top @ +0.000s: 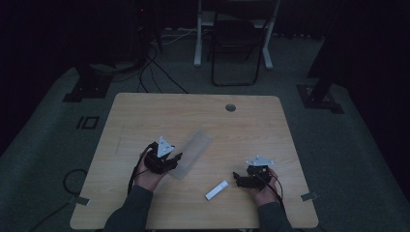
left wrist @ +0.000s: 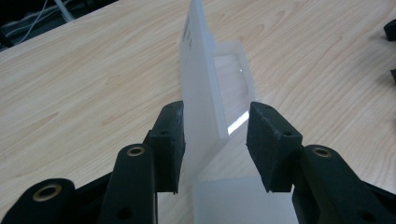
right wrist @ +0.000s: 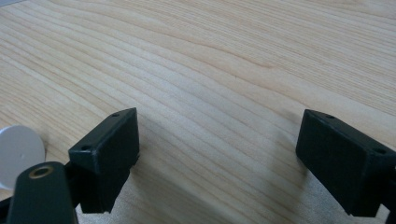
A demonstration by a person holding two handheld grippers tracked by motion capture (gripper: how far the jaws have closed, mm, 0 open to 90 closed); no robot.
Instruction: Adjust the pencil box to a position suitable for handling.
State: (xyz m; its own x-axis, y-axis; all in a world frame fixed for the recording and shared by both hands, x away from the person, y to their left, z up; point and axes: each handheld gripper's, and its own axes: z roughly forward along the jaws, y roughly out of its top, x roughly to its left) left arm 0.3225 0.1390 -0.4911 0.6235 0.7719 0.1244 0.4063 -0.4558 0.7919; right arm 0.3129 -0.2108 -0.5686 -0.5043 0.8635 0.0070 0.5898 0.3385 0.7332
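Dim room, light wooden table (top: 145,116). Left hand (top: 145,176) comes in from the near edge, left gripper (left wrist: 215,135) levelled along a long translucent frosted plastic tray (left wrist: 205,93). Tray's upright side wall runs between the jaws, close against the left pad; right pad stands clear, so jaws released. Right hand (top: 265,189) rests low, right gripper (right wrist: 217,154) wide apart over bare wood; white plastic cylinder (right wrist: 16,154) just outside its left jaw.
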